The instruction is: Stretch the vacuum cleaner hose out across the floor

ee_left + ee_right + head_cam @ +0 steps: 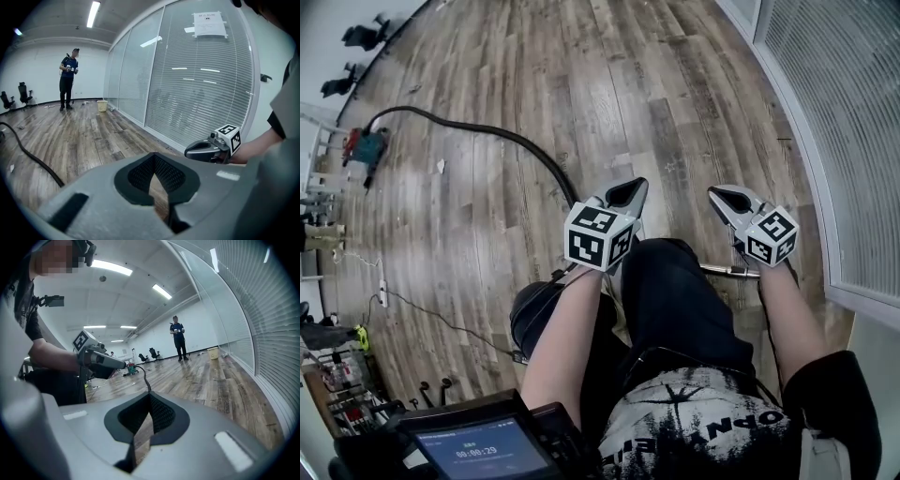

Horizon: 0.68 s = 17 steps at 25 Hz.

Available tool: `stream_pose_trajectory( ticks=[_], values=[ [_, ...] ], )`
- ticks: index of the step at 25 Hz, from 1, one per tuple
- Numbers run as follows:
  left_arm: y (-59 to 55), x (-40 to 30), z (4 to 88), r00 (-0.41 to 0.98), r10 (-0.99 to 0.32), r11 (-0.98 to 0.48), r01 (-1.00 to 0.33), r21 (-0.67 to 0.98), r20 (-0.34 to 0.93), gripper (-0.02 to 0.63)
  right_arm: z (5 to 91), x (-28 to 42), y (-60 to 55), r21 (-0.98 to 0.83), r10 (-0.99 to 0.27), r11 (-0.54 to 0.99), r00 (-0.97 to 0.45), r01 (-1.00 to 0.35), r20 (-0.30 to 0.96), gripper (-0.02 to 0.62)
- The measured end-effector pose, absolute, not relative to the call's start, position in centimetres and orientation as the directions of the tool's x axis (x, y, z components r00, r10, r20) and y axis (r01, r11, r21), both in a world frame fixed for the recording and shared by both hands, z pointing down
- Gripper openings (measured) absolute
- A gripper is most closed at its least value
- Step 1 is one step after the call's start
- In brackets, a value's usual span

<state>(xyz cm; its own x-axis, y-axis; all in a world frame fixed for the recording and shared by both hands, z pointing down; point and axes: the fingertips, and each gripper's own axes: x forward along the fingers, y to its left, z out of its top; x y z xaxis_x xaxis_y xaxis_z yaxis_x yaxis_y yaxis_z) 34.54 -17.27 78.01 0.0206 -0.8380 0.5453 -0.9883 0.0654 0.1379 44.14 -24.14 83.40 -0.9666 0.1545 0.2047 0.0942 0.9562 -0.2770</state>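
Wood-plank floor [675, 94] ran the length of a big, mostly bare room, with a blind-covered glass wall [844, 141] down one side. Both pairs of jaws were pressed tight together with nothing between them. The left gripper [626, 190] and the right gripper [727, 196] hung side by side over the wearer's knees, each empty.

Just past the left gripper, the hose [487, 131] lay on the boards. It swept away in one long bowed line to the vacuum [364, 148], well off near the far wall. Its near end vanished under the gripper and the legs. A short metal tube [729, 271] by the right knee may have belonged to it, though I could not be sure.

To my eye the job was largely done: the hose was laid out with no loops or coils. A bend remained that a further pull might straighten, and nothing had hold of it.

By my count:
- one hose
- one vacuum
- two grippers
- two chairs [361, 36] at the far end
- one bucket [101, 105] by the glass
- one thin cable [441, 319] on the floor
- one other person [68, 77] standing well away
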Motion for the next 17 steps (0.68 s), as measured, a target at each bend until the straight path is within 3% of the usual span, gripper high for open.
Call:
stream_pose_trajectory(
  ticks=[17],
  values=[
    [-17.64,33.75,78.12,0.017,-0.829,0.077,-0.987,0.144,0.559,0.0,83.49,43.74,-24.34,-0.275,0.154,0.957,-0.965,0.092,0.212,0.005]
  ],
)
